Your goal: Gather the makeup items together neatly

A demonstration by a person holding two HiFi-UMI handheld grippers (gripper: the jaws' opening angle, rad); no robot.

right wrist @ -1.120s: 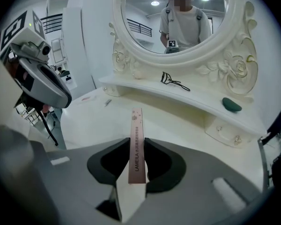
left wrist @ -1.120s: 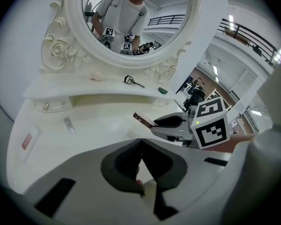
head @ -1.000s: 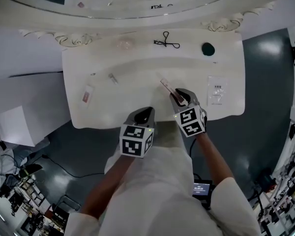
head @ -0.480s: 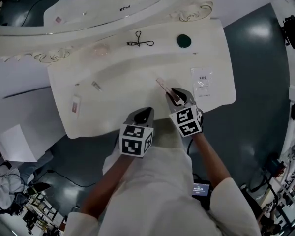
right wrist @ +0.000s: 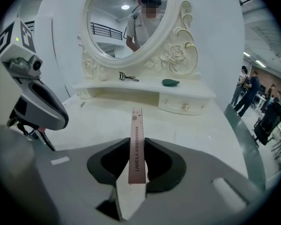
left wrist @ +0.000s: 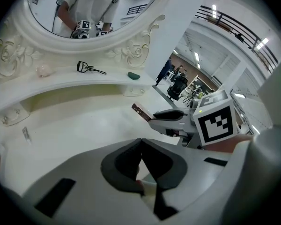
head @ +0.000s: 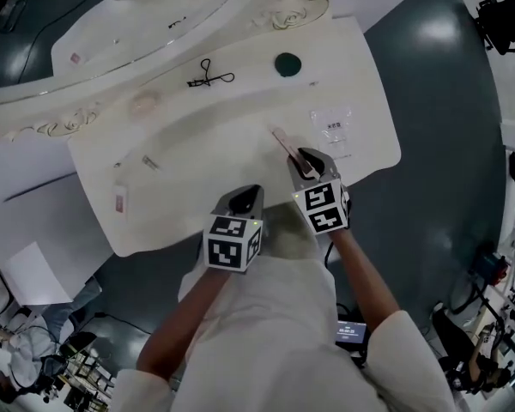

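R gripper (head: 304,163) fingers clamped on pink box (right wrist: 136,125), over worktop (head: 215,144) front edge, right of centre. L gripper (left wrist: 140,142) closed, empty. Lower box flat, parallel beside sachet (head: 333,131), w/o nudging.

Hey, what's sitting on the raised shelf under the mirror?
A black eyelash curler, a dark green pad and a pale pink puff lie apart along the shelf. Nothing covers them. What the drawer below holds is hidden.
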